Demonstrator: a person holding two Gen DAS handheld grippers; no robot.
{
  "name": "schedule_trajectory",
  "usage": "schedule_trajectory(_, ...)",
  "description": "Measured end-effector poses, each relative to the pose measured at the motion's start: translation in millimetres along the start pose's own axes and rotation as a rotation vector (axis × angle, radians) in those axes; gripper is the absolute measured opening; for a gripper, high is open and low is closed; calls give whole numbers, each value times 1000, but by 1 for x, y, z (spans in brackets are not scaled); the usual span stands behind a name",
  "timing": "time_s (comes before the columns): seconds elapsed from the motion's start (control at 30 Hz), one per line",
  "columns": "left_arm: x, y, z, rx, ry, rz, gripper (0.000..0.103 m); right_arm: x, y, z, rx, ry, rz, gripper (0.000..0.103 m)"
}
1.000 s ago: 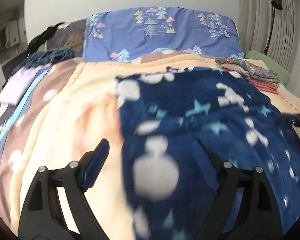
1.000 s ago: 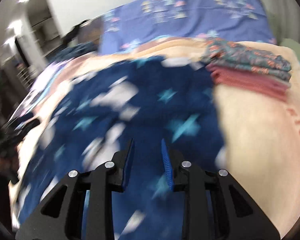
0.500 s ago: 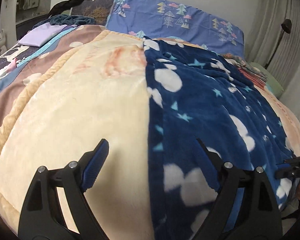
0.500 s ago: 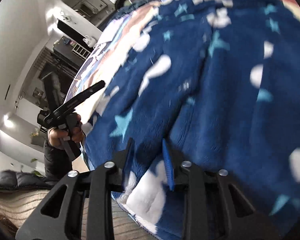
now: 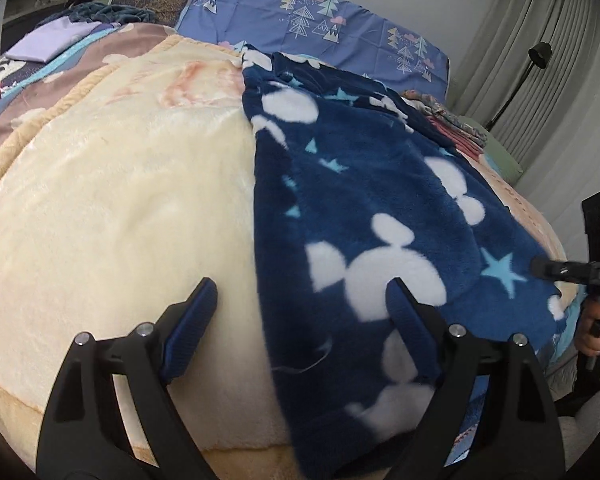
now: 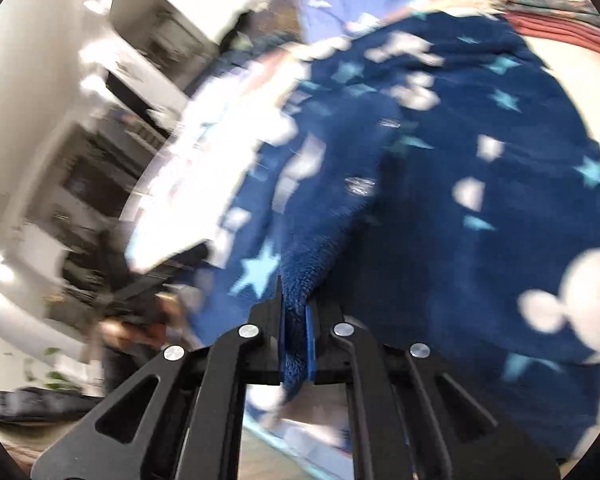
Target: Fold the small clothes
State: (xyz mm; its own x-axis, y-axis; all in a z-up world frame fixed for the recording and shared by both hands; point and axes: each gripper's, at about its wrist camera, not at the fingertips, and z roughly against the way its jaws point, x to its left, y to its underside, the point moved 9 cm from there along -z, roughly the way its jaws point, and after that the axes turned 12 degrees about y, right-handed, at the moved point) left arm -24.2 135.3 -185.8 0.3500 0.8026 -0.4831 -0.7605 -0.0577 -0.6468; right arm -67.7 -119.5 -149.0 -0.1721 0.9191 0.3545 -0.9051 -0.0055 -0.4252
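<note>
On the far left of the bed lies a flat, smooth purple cloth. Next to it spreads a big cream blanket. It looks soft and fuzzy, and its edge has a thick rolled trim. The left gripper hangs low over the near side of the bed. Its two black fingers with blue ribbed pads are spread wide apart and hold nothing. The left pad is over the cream blanket and the right pad is over the blue fleece.

The blue fleece lies on the cream blanket, to the right of the middle. It is dark blue and fluffy, with white round mouse-head shapes and light blue stars. Its near end hangs over the bed edge. At the far end of the bed stands a purple pillow with little tree shapes.

To the far right is a small stack of folded clothes. The right gripper is at the near right corner of the fleece. Its fingers are squeezed close together, with a bunched fold of the fleece pinched between them. That view is blurry.
</note>
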Motion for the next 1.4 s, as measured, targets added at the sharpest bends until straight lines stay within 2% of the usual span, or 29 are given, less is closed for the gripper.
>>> schedule_trajectory(0.03,0,3,-2,8,-4,-1,83,-6,10,-11,57,-11,-34,13)
schedule_trajectory(0.07,0,5,-4,17,-13,-6,81,-6,13,-15,76,-32,-53,15)
schedule_trajectory(0.1,-1,6,-4,19,-17,-11,79,-6,14,-14,69,-47,-59,16)
schedule_trajectory(0.17,-5,8,-3,25,-2,-14,71,-9,13,3,36,-66,-52,27)
schedule_trajectory(0.2,-7,9,-3,29,13,-13,60,-15,10,14,2,-53,-55,28)
schedule_trajectory(0.23,-9,10,-3,33,32,-11,39,-21,8,20,-25,-36,-61,29)
schedule_trajectory(0.3,-16,11,-1,28,89,10,19,-49,1,41,-96,37,-105,31)
schedule_trajectory(0.33,-18,10,2,16,96,16,17,-66,-1,51,-128,82,-140,36)
schedule_trajectory(0.37,-20,6,8,-5,93,14,17,-93,0,63,-168,156,-193,37)
schedule_trajectory(0.43,-21,2,21,-41,105,22,17,-136,10,76,-186,270,-289,37)
schedule_trajectory(0.47,-20,1,24,-48,108,28,17,-150,17,77,-172,271,-337,37)
schedule_trajectory(0.53,-17,0,29,-52,113,48,17,-159,26,69,-129,205,-400,37)
schedule_trajectory(0.6,-13,2,25,-37,108,66,19,-156,38,48,-57,64,-430,39)
schedule_trajectory(0.67,-8,10,13,8,89,91,36,-152,37,41,-74,33,-420,50)
schedule_trajectory(0.7,-9,15,6,35,87,98,56,-149,34,38,-81,12,-416,51)
schedule_trajectory(0.8,-15,23,-4,53,72,45,63,-136,26,33,-85,-68,-415,55)
schedule_trajectory(0.87,-15,23,-6,54,81,62,63,-135,21,32,-70,-129,-391,54)
schedule_trajectory(0.9,-15,22,-6,52,95,87,61,-129,20,29,-59,-165,-381,48)
schedule_trajectory(0.93,-14,20,-6,47,99,102,45,-122,20,29,-44,-198,-371,27)
schedule_trajectory(0.97,-15,19,-5,43,106,111,31,-115,15,26,-45,-195,-358,13)
schedule_trajectory(1.0,-20,14,-3,41,156,132,13,-112,9,30,-67,-181,-344,12)
schedule_trajectory(1.07,-31,-5,12,-24,187,141,13,-99,-13,51,-158,-221,-320,10)
schedule_trajectory(1.17,-56,-43,44,-131,238,84,13,-75,-45,102,-317,-291,-248,10)
schedule_trajectory(1.23,-78,-73,77,-227,251,20,12,-57,-58,146,-440,-292,-173,10)
schedule_trajectory(1.33,-104,-95,120,-322,255,-51,12,-38,-59,195,-550,-295,-111,10)
schedule_trajectory(1.4,-124,-98,155,-385,248,-114,13,-26,-44,231,-625,-284,-43,10)
